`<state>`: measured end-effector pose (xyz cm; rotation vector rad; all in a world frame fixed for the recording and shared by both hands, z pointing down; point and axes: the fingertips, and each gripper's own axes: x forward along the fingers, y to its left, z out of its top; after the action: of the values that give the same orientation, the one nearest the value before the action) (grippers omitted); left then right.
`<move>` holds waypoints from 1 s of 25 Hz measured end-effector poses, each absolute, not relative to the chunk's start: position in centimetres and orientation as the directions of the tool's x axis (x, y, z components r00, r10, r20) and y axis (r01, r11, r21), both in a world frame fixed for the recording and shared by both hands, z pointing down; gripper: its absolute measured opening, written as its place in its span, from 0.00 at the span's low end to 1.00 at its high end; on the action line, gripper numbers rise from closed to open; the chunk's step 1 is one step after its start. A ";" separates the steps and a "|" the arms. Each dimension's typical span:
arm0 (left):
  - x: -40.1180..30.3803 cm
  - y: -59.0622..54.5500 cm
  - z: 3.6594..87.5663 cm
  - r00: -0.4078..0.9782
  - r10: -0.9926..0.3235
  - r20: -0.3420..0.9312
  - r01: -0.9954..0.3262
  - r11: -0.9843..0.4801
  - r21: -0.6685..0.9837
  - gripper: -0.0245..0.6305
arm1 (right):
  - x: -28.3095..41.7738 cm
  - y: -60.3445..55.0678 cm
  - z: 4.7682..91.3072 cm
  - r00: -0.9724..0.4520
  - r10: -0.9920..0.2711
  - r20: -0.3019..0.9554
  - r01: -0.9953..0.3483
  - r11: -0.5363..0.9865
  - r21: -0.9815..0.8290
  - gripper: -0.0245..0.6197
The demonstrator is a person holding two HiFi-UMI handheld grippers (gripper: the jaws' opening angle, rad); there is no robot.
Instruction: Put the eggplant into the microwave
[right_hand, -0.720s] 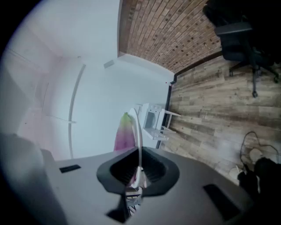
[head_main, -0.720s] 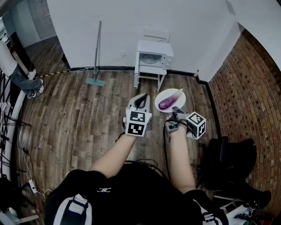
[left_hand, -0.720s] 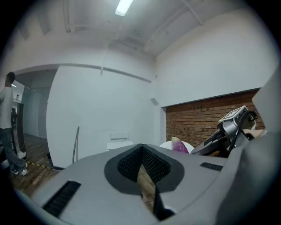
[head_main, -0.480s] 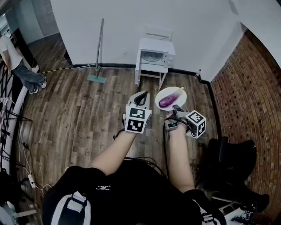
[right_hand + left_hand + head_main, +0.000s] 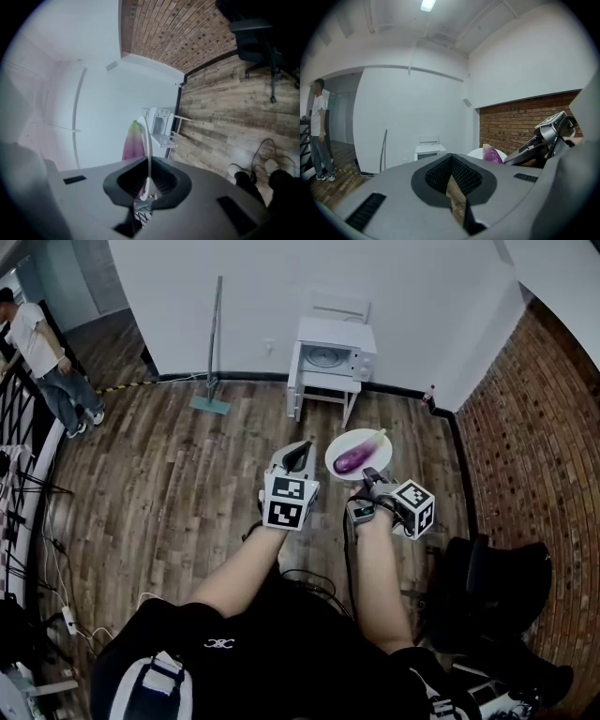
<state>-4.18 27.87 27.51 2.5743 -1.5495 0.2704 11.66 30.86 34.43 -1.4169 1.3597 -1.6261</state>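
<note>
Purple eggplant (image 5: 352, 458) on plate (image 5: 373, 457), right tool (image 5: 367, 472) gripping rim, left tool (image 5: 302, 448) closed empty, microwave (image 5: 335, 356) beyond

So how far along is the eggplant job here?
Done: the eggplant lies on the white plate, and the right tool is clamped on that plate's rim, holding it up. In hand: the plate is held facing the microwave, which is well ahead; the left tool is shut and empty. Left: get there, open the door, which looks closed, and put the eggplant inside.
</note>
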 end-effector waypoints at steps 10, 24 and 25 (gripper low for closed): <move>-2.4 17.7 28.1 0.472 -0.861 0.191 -0.880 -0.474 0.038 0.02 | 13.9 21.5 35.6 -0.265 -0.905 0.333 -0.183 -0.292 -0.939 0.08; 0.2 -1.5 25.9 0.535 -0.831 0.152 -0.844 -0.532 0.062 0.02 | 16.1 2.2 32.9 -0.241 -0.921 0.307 -0.178 -0.269 -0.947 0.08; 0.1 -2.5 26.1 0.535 -0.830 0.156 -0.844 -0.532 0.066 0.02 | 16.0 1.2 33.0 -0.244 -0.920 0.307 -0.174 -0.270 -0.947 0.08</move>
<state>0.05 -2.53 26.13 2.6339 -1.4451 0.1591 16.04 1.21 32.96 -1.3960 1.3629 -1.5711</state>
